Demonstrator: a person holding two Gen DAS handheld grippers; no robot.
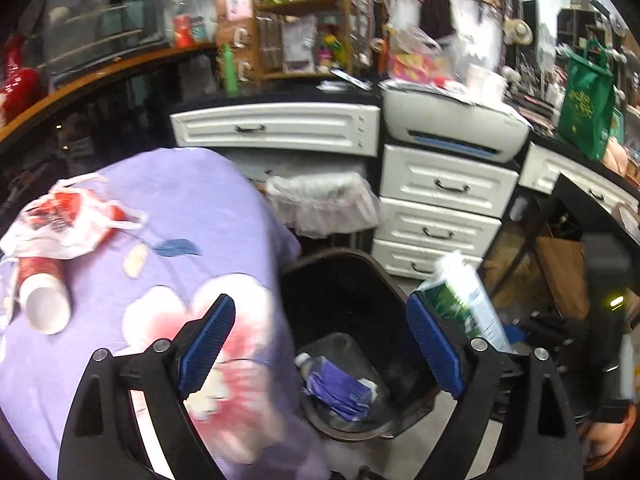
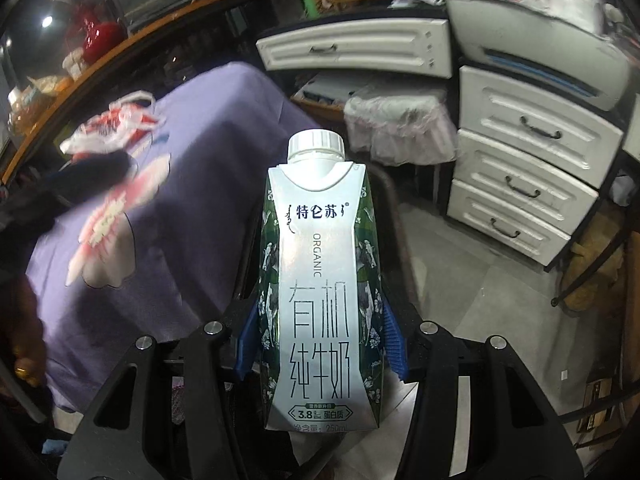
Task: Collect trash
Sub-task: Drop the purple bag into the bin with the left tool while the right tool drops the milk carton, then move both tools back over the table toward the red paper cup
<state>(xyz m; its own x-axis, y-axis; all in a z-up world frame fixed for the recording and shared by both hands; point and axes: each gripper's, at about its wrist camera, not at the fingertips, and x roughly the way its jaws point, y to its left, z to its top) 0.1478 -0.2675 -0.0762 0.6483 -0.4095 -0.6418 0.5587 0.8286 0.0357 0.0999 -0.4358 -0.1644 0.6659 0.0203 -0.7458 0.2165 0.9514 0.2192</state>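
My left gripper (image 1: 320, 344) is open and empty, hovering over a black trash bin (image 1: 384, 280) that holds a clear plastic bottle (image 1: 340, 376) with a purple label. My right gripper (image 2: 320, 344) is shut on a white and green milk carton (image 2: 320, 280) with a white cap; the carton also shows in the left wrist view (image 1: 464, 296), just right of the bin. On the purple flowered tablecloth (image 1: 192, 216) lie a red and white paper cup (image 1: 42, 296) on its side and a crumpled red and white plastic bag (image 1: 68, 220); the bag also shows in the right wrist view (image 2: 116, 124).
A white drawer unit (image 1: 436, 216) with a printer (image 1: 452, 124) on top stands behind the bin. A second bin lined with a translucent bag (image 1: 324, 204) sits under the desk. A green tote bag (image 1: 588, 100) and cluttered shelves are at the back.
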